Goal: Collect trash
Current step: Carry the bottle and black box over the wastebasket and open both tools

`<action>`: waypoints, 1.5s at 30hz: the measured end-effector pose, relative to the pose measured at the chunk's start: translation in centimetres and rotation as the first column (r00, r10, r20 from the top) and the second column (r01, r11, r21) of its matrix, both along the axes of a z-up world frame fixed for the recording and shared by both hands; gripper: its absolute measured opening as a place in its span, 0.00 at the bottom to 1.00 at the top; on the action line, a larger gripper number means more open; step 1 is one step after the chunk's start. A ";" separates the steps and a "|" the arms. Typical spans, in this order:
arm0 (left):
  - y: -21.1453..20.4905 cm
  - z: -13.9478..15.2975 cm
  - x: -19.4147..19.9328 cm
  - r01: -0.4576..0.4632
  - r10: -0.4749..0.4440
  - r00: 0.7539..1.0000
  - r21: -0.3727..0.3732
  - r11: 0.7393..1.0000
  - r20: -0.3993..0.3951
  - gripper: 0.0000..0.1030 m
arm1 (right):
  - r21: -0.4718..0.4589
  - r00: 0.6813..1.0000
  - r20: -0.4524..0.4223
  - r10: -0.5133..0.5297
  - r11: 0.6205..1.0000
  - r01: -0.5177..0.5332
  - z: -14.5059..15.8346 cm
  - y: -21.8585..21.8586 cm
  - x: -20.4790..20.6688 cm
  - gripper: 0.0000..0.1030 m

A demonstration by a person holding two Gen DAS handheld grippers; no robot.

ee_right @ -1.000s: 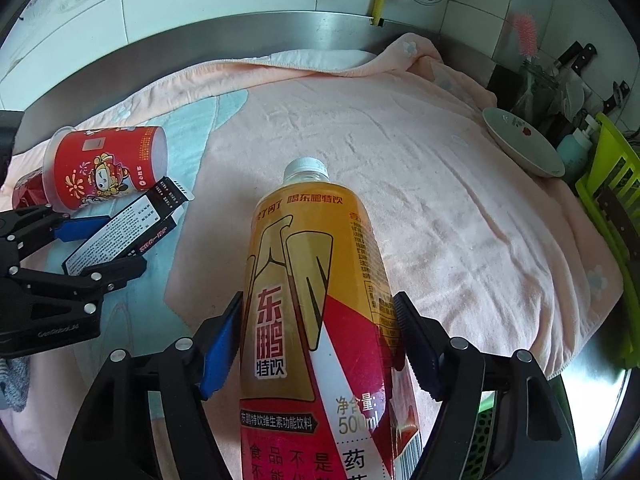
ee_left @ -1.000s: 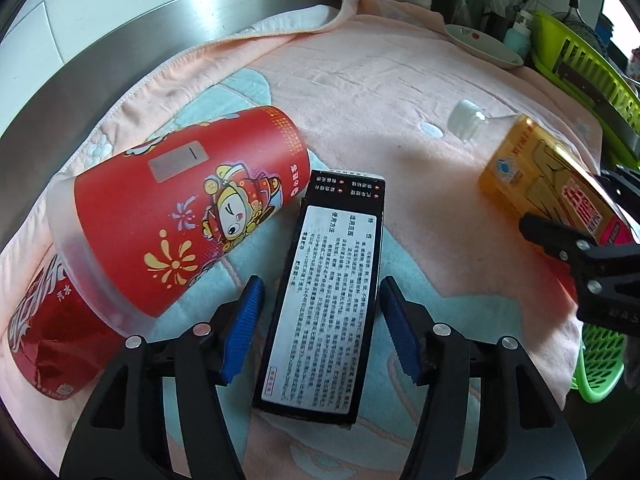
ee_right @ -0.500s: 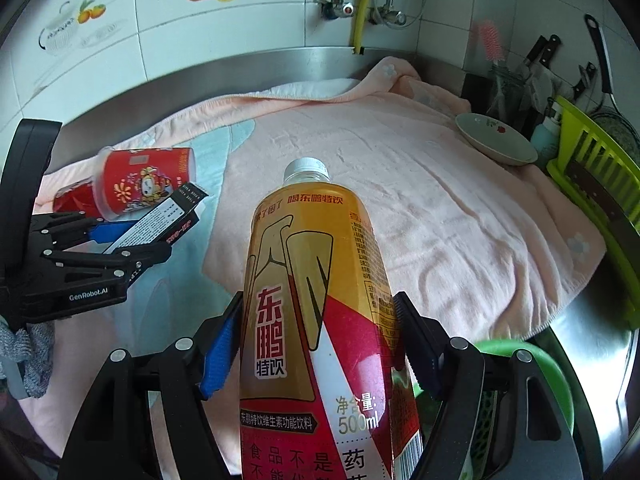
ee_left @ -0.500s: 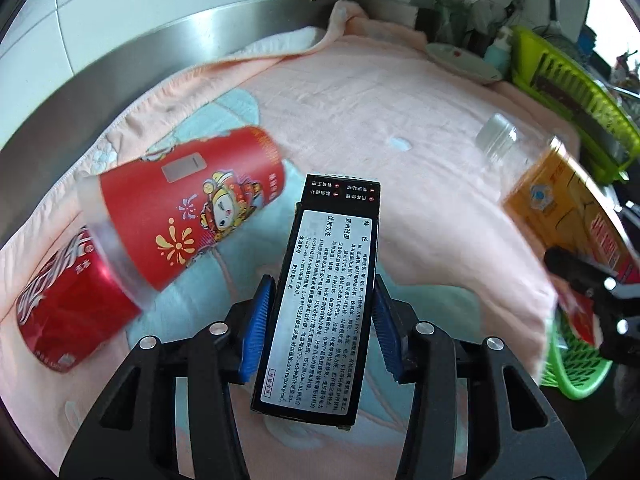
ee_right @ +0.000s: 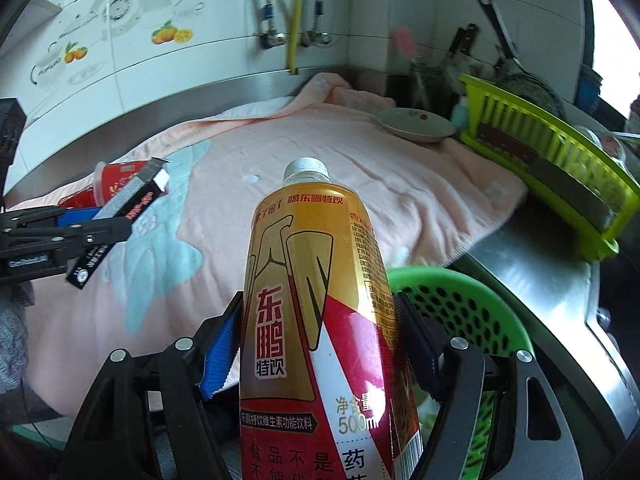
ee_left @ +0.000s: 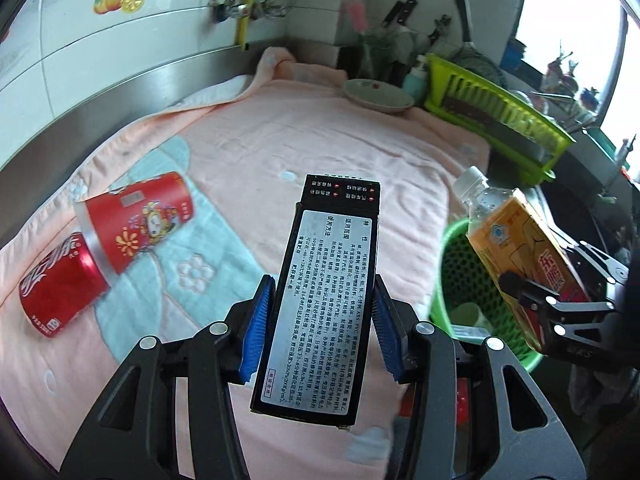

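While black box (ee_left: 324, 300) sits clamped lengthwise in left gripper (ee_left: 320, 316) jaws, lifted off pink towel (ee_left: 320, 136), green basket (ee_left: 460, 276) lies low right, near. Right gripper (ee_right: 316, 344) jaws clenched on drink bottle (ee_right: 316, 300), directly above basket, nearer. Red cup (ee_left: 136, 220), cola can (ee_left: 56, 280) left behind on towel. Desk edge between box and basket.

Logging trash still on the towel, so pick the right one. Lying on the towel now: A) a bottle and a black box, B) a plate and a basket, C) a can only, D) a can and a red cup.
D: the can and red cup lie on the towel; the bottle and black box are held in jaws.
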State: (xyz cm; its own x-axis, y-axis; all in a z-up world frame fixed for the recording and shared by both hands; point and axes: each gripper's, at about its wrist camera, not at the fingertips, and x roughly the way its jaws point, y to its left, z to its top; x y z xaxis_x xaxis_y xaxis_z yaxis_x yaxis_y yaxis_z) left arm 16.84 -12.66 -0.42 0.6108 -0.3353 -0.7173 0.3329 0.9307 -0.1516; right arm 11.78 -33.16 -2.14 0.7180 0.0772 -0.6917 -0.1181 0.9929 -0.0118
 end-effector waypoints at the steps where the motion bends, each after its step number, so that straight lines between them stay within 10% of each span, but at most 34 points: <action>1: -0.6 0.2 -0.5 0.015 -0.015 1.000 -0.003 1.000 0.004 0.46 | 0.005 1.000 -0.004 -0.019 1.000 0.019 -0.2 -0.8 -0.5 0.68; 24: -10.8 -0.8 -3.6 0.189 -0.188 0.982 0.022 0.982 -0.022 0.46 | 0.015 0.955 -0.133 -0.265 0.963 0.269 -8.3 -11.2 -1.1 0.68; 45: -14.2 -2.6 -3.3 0.242 -0.239 0.969 0.039 0.970 -0.065 0.46 | 0.043 0.955 -0.090 -0.284 0.957 0.288 -7.0 -12.7 -3.3 0.75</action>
